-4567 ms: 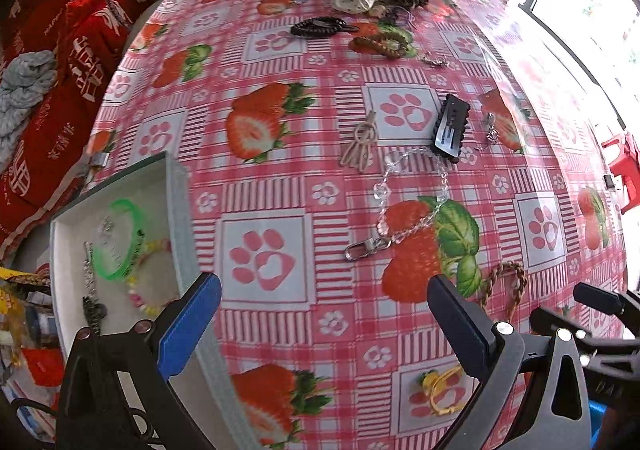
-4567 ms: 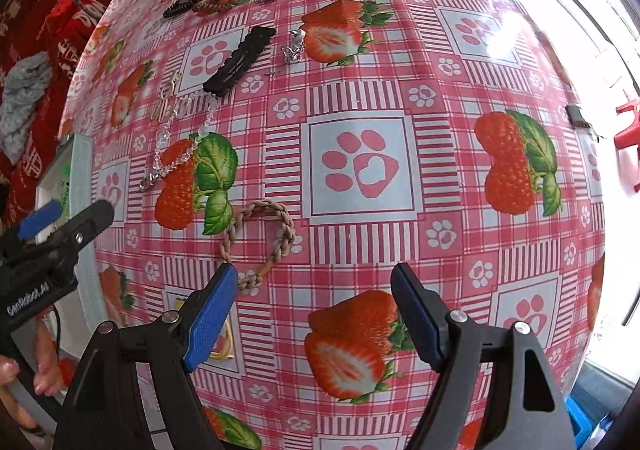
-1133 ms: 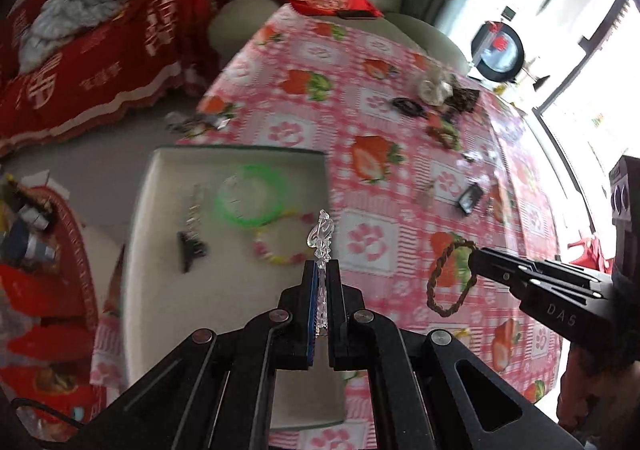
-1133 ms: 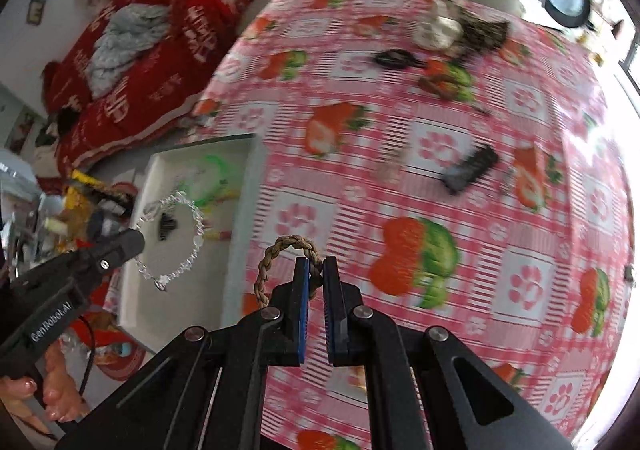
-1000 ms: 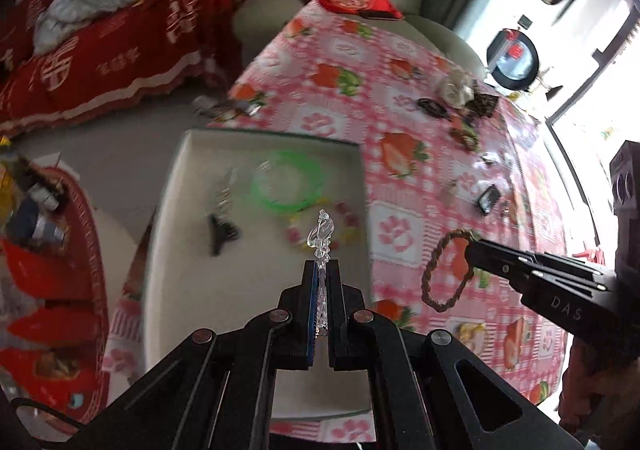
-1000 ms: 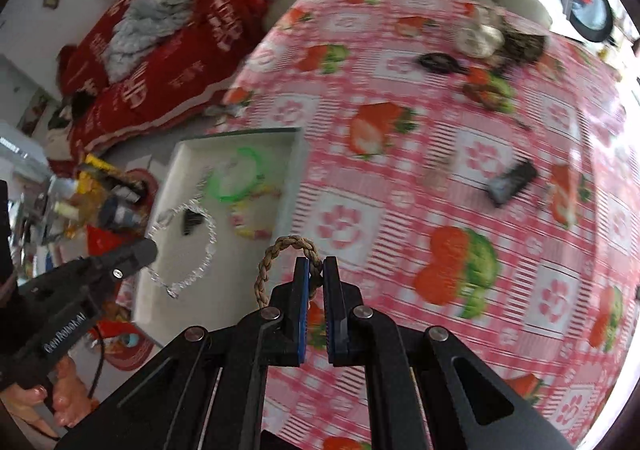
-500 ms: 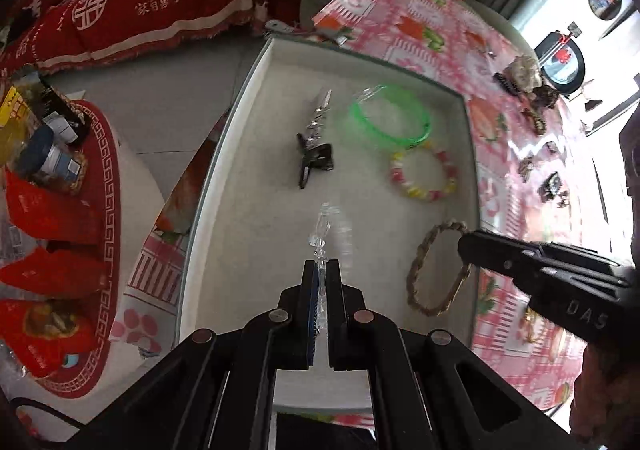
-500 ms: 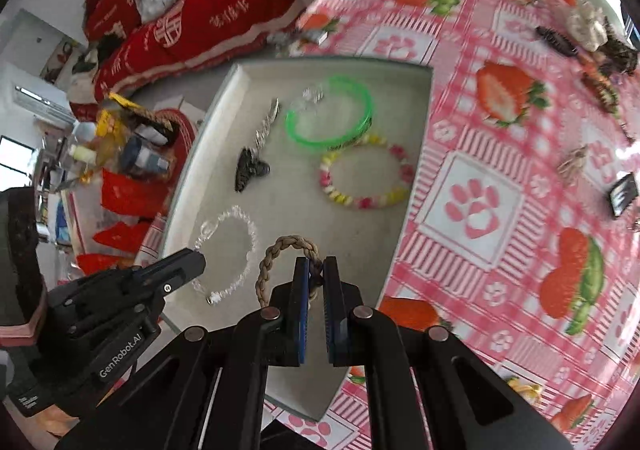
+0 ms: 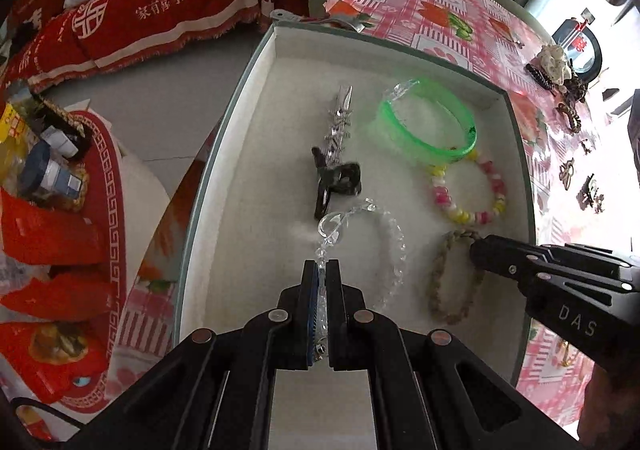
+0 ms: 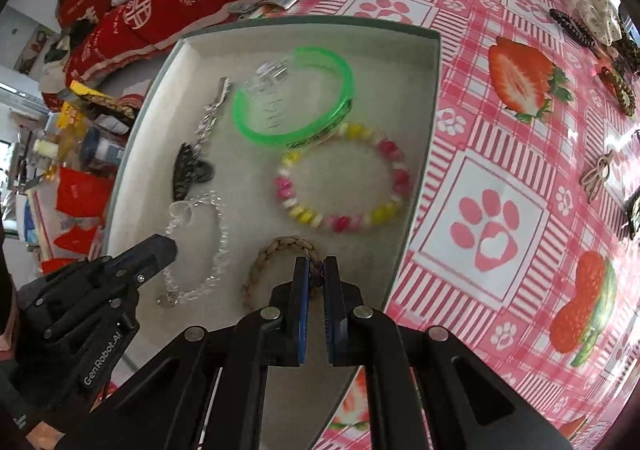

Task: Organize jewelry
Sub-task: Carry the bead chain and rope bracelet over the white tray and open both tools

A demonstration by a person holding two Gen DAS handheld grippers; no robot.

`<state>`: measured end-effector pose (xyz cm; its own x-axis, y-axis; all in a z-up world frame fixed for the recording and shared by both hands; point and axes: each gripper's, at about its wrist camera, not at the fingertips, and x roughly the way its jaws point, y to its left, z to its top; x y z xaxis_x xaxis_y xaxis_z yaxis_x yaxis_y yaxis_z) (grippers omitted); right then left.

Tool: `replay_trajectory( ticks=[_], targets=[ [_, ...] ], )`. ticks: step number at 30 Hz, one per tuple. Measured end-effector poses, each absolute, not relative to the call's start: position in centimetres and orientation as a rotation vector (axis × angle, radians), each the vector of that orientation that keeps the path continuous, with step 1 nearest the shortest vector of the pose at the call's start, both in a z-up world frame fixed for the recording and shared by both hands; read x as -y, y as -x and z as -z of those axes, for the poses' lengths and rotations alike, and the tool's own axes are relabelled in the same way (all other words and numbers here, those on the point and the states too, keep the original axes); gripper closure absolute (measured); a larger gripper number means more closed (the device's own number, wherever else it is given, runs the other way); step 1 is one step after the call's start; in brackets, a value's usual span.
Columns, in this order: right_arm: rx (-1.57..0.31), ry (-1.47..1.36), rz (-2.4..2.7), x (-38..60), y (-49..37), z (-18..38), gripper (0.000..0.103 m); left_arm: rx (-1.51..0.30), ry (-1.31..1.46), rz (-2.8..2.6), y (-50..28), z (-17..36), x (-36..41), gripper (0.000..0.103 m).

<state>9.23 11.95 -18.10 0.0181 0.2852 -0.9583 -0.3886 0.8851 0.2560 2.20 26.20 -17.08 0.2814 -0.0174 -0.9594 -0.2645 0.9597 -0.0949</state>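
Observation:
A white tray (image 9: 248,154) (image 10: 420,118) sits at the table's edge. It holds a green bangle (image 9: 428,130) (image 10: 296,106), a pink-and-yellow bead bracelet (image 9: 468,190) (image 10: 344,186) and a dark clip with a silver chain (image 9: 336,170) (image 10: 192,166). My left gripper (image 9: 322,270) is shut on a clear crystal bracelet (image 9: 388,250) (image 10: 200,246) that drapes onto the tray floor. My right gripper (image 10: 315,270), also seen in the left wrist view (image 9: 480,246), is shut on a braided rope bracelet (image 10: 280,254) (image 9: 440,278) lying in the tray.
The strawberry-and-paw tablecloth (image 10: 500,170) carries several more pieces at the far end: hair clips (image 9: 588,190), a brown beaded bracelet (image 10: 620,90) and a white scrunchie (image 10: 600,18). A red-draped sofa (image 9: 160,2) and floor clutter (image 9: 48,178) lie to the left.
Both grippers have dropped lower into the tray. The crystal bracelet and the rope bracelet now rest on the tray floor while still pinched.

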Motion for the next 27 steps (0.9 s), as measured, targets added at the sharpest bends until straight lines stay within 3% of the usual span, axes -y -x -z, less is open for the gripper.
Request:
replay_trajectory(
  ticks=[18,22,27],
  targets=[
    [-1.443,0.087,-0.529,-12.6,-11.5,17.8,0.093,-1.263,0.106,-0.207,-3.2,16.2,-25.1,0.093],
    [-1.42,0.063,-0.557,-12.0,-11.2,16.6,0.063,-1.254,0.097,-0.217,-3.0,15.5,-25.1,0.093],
    [-1.384,0.0,-0.571,-10.9,-11.2,14.4,0.063,-1.241,0.085,-0.219,-2.7,14.4,-24.8,0.093]
  ],
)
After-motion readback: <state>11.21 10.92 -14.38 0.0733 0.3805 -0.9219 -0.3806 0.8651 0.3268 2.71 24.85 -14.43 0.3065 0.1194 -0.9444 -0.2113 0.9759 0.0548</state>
